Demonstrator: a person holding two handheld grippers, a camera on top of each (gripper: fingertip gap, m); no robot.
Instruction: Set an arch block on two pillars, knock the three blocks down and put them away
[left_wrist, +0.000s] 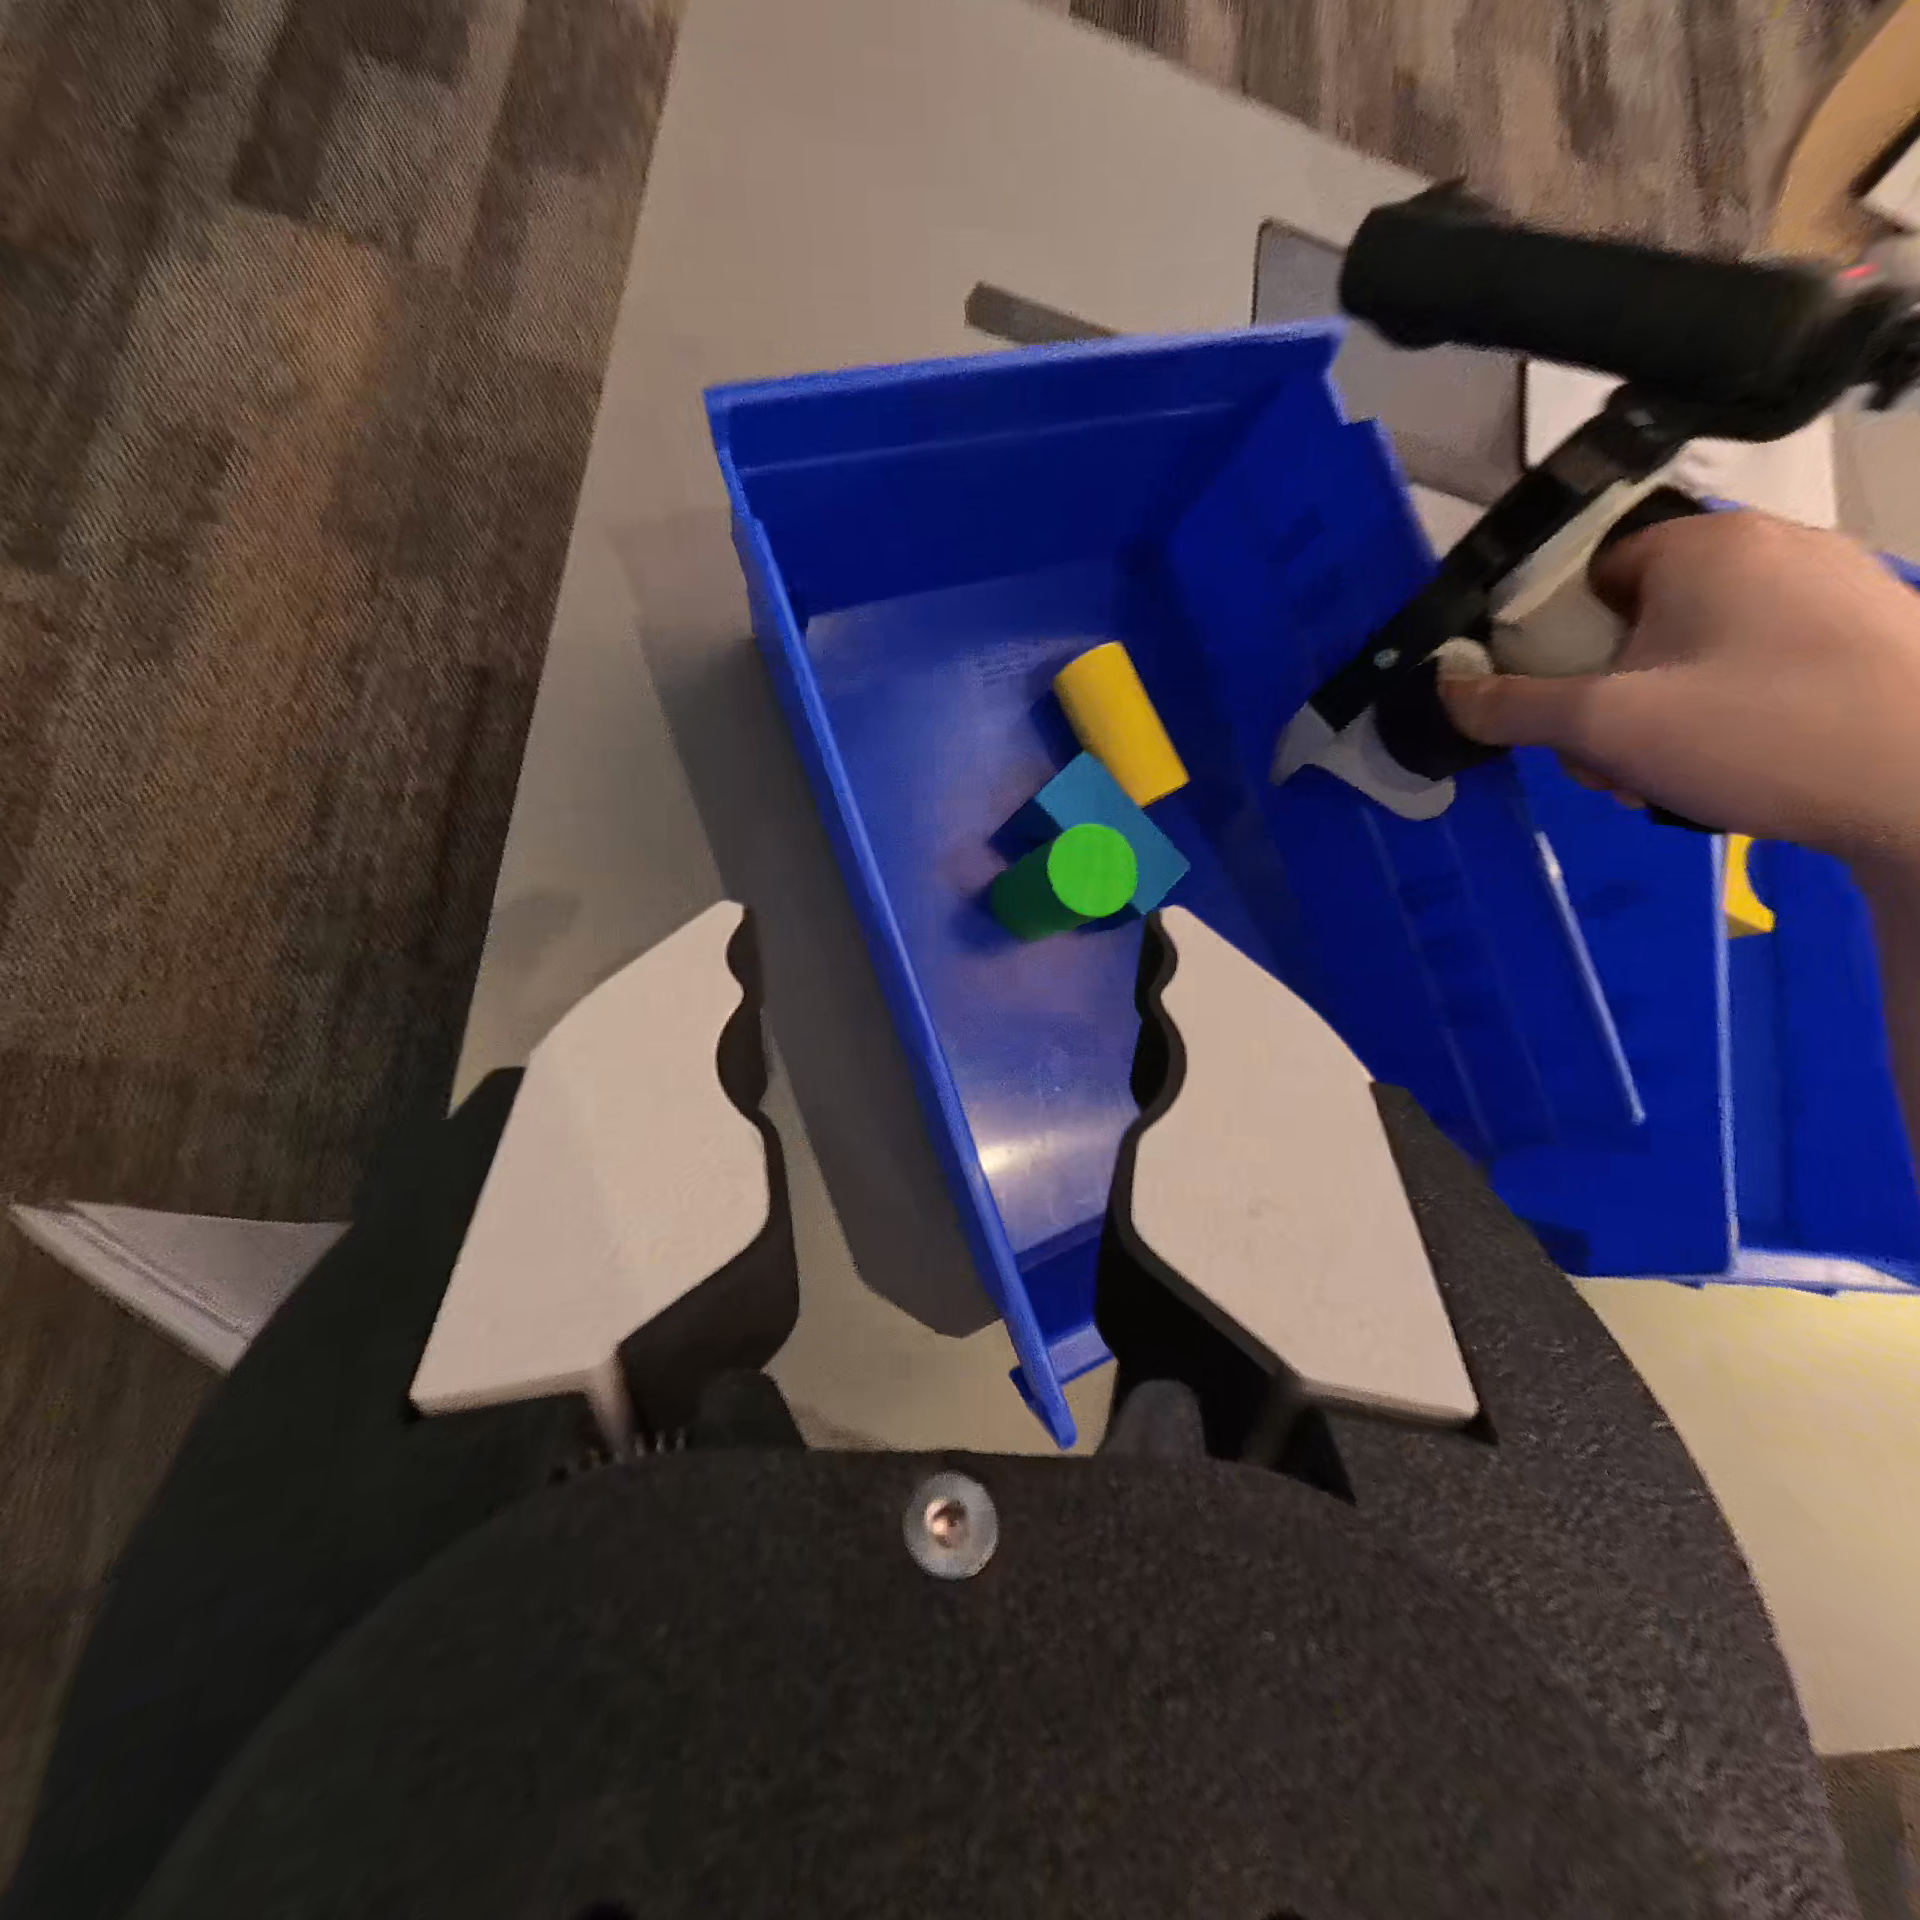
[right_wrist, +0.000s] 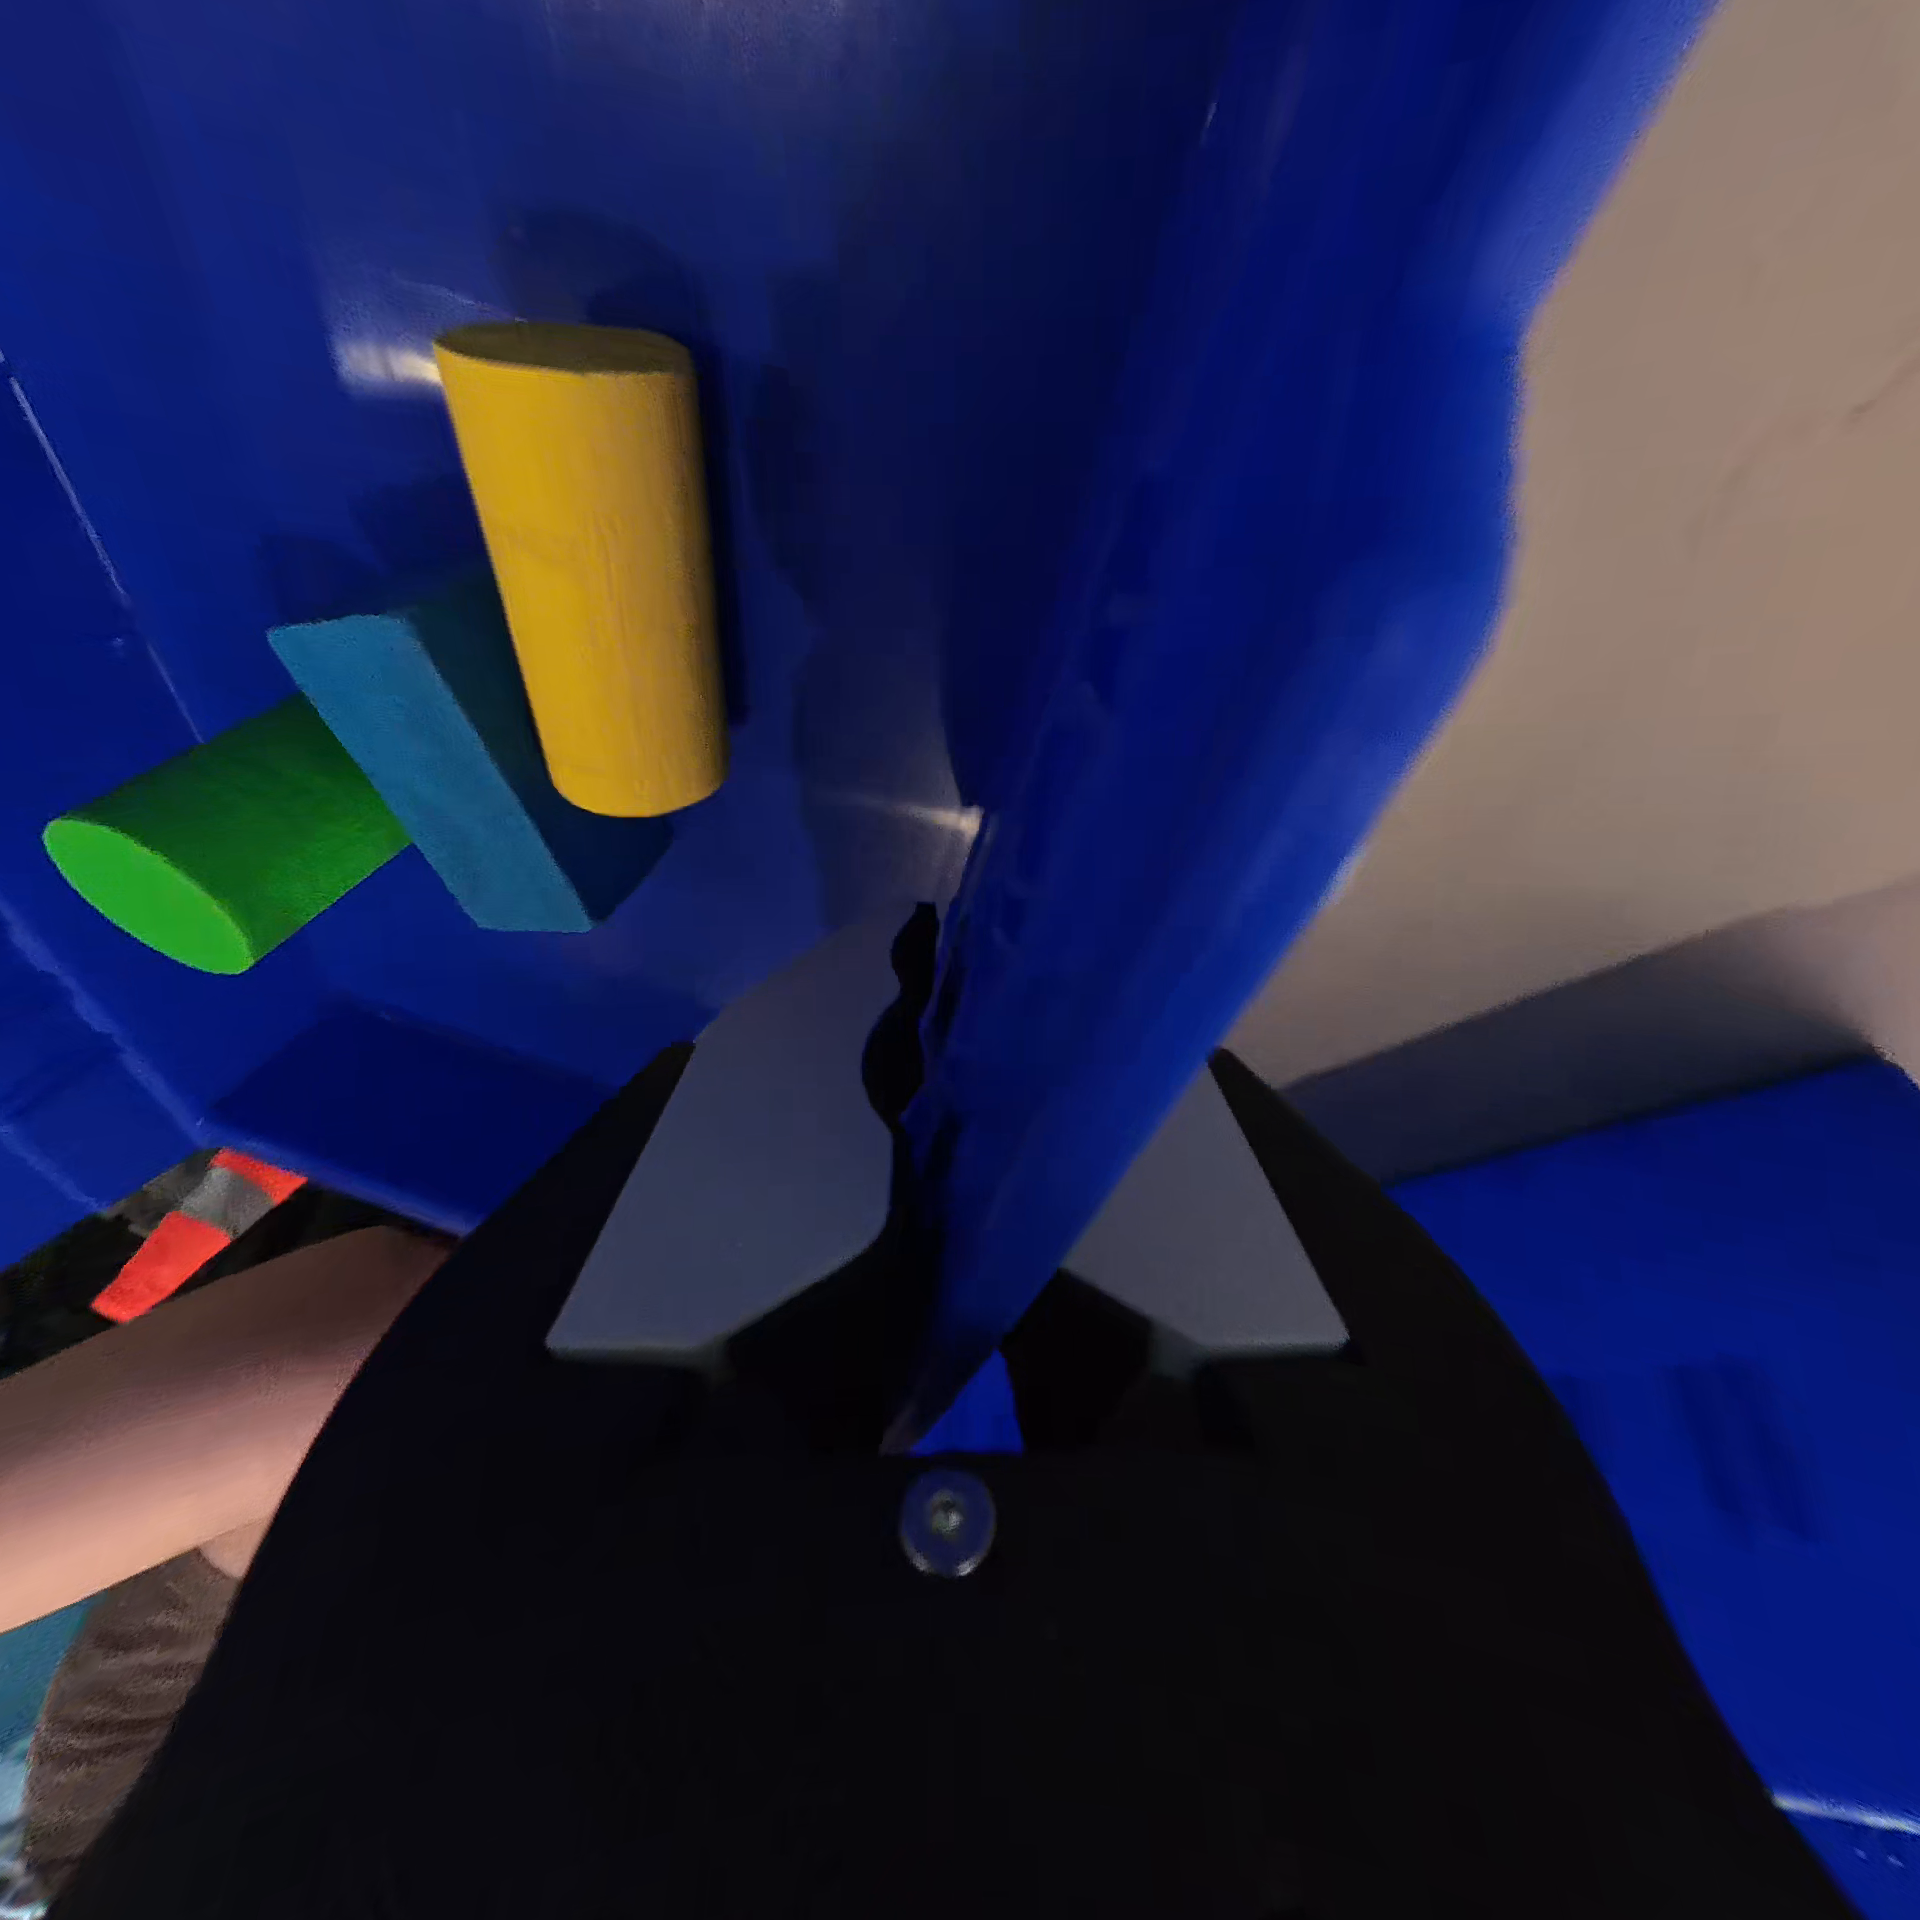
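— Writing: can any be read?

— Not by me. One inner wall of the blue bin (left_wrist: 1018, 364) has raised marks (left_wrist: 1299, 540), but they are too blurred to make out.

— Where are the blocks?

— All three lie on the floor of that bin, huddled together. A yellow cylinder (left_wrist: 1120, 724) rests on its side with one end against a blue block (left_wrist: 1112, 821). A green cylinder (left_wrist: 1060, 883) lies on the other side of the block, touching it, with its bright round end facing my left camera.

— And your tools?

— My left gripper (left_wrist: 951, 920) is spread wide. It straddles the bin's near side wall, one finger outside over the table and one inside, and neither finger presses the plastic. My right gripper (right_wrist: 987, 1039) is pinched onto the opposite wall of the same bin, which fills the gap between its fingers. From the left camera I see my hand (left_wrist: 1714, 665) squeezing its handle.

— What is the bin sitting on?

— A pale grey-beige table (left_wrist: 883, 208), plain and matte. The picture is smeared, so I cannot tell whether the bin lies flat. Just beside it to the right is a second bin (left_wrist: 1818, 1039), also blue, with a yellow piece (left_wrist: 1745, 894) inside. Around the table the floor is carpet (left_wrist: 260, 520) in mottled browns.
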